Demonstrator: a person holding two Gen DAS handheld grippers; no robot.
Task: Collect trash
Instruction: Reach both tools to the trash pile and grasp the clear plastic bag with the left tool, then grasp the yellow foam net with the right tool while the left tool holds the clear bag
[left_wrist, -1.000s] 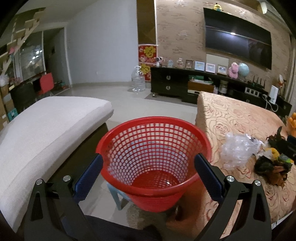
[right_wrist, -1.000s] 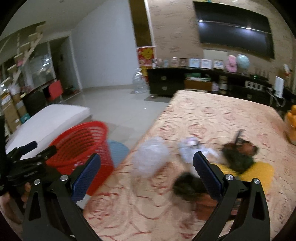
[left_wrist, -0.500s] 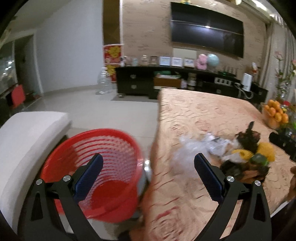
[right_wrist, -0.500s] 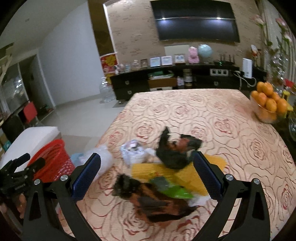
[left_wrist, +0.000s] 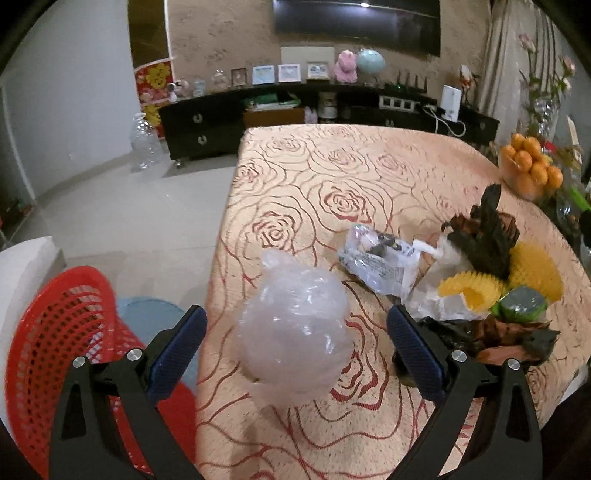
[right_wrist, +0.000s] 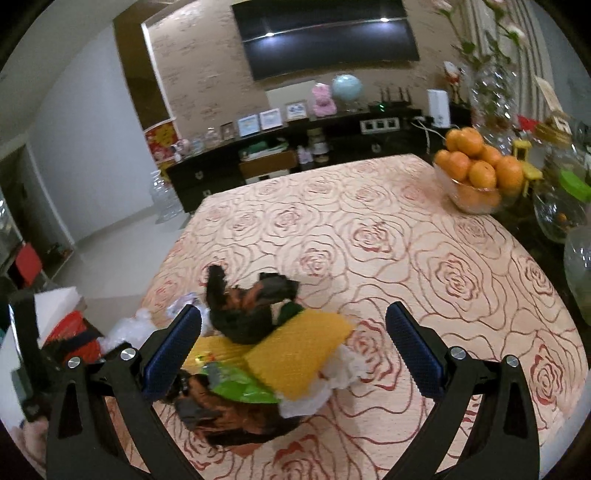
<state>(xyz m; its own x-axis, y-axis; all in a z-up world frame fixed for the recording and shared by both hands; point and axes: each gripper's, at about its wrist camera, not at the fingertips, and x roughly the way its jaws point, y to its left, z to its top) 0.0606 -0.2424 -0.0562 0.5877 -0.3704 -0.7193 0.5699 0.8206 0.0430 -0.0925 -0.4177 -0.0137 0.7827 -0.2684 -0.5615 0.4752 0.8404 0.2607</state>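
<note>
The left claw (left_wrist: 295, 345), which a second ago framed the red basket (left_wrist: 59, 354), now straddles a crumpled clear plastic bag (left_wrist: 295, 328) on the table (left_wrist: 332, 177), jaws apart and just closing slightly without touching it. The right claw (right_wrist: 293, 345), jaws wide, has swung over the yellow-and-dark wrapper pile (right_wrist: 266, 350).

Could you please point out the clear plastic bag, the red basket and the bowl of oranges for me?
Clear plastic bag (left_wrist: 295, 325), left wrist view, middle of the crumpled ball.
Red basket (left_wrist: 62, 332), left wrist view, inside of its mesh wall.
Bowl of oranges (right_wrist: 474, 197), right wrist view, glass wall below the fruit.
</note>
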